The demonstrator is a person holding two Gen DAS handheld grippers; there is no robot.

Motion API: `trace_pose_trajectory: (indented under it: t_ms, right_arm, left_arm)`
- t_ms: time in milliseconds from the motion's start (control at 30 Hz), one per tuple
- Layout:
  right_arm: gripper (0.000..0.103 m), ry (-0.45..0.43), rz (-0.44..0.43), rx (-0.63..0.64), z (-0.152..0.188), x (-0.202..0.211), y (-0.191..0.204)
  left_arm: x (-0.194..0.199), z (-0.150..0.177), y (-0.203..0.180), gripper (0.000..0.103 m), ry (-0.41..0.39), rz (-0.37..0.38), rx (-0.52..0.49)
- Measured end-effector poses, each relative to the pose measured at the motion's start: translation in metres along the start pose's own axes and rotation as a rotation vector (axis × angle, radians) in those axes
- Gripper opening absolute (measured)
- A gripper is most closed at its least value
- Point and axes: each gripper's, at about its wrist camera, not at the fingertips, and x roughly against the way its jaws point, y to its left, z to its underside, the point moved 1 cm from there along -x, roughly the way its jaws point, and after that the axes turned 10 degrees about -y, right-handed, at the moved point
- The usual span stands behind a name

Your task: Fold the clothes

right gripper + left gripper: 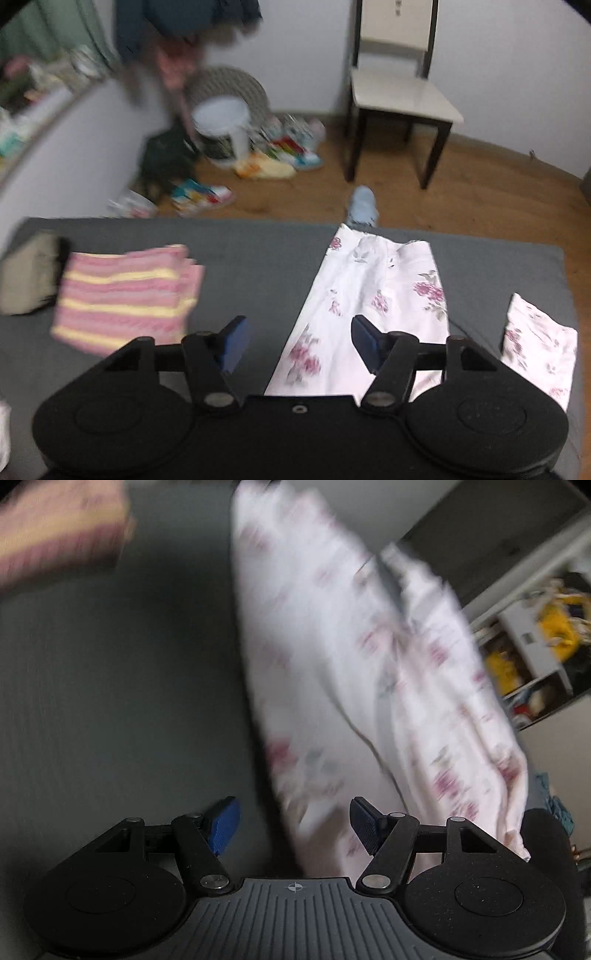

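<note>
Grey bedding (pixel 258 251) lay under both tools. Left gripper (pixel 295 825): fingers apart, gripping nothing; white floral garment (pixel 351 672) ran ahead of the right finger, blurred, w/ a striped pink-yellow fold (pixel 59 528) far ahead-left. Right gripper (pixel 299 343): fingers apart, empty; floral garment (pixel 373 295) lay flat between & beyond them, striped fold (pixel 125 291) just left of the left finger, a beige item (pixel 26 277) further left, a small floral piece (pixel 539 343) right of the right finger. Beyond the bed: chair (pixel 399 92), white bucket (pixel 221 125), floor clutter. No readable writing.
</note>
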Motion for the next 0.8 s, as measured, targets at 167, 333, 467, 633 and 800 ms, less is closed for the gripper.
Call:
trace_pose_trajectory:
  t_ms: [167, 333, 467, 633, 800]
  right_arm:
    - [0.052, 0.096, 0.082, -0.012, 0.003, -0.094, 0.004]
    - [0.039, 0.081, 0.134, -0.156, -0.003, -0.152, -0.034]
    - [0.028, 0.064, 0.170, -0.226, -0.011, -0.186, -0.058]
    - [0.026, 0.074, 0.203, -0.289, -0.009, -0.213, -0.074]
    - [0.023, 0.072, 0.179, -0.312, -0.004, -0.227, -0.080]
  left_arm:
    - [-0.004, -0.003, 0.013, 0.077, 0.030, 0.151, 0.114]
    - [-0.005, -0.001, 0.023, 0.077, 0.026, 0.202, 0.148]
    - [-0.014, -0.004, 0.027, 0.077, 0.036, 0.239, 0.168]
    - [-0.023, -0.009, 0.030, 0.077, 0.043, 0.265, 0.179]
    - [-0.024, -0.008, 0.031, 0.077, 0.043, 0.271, 0.172]
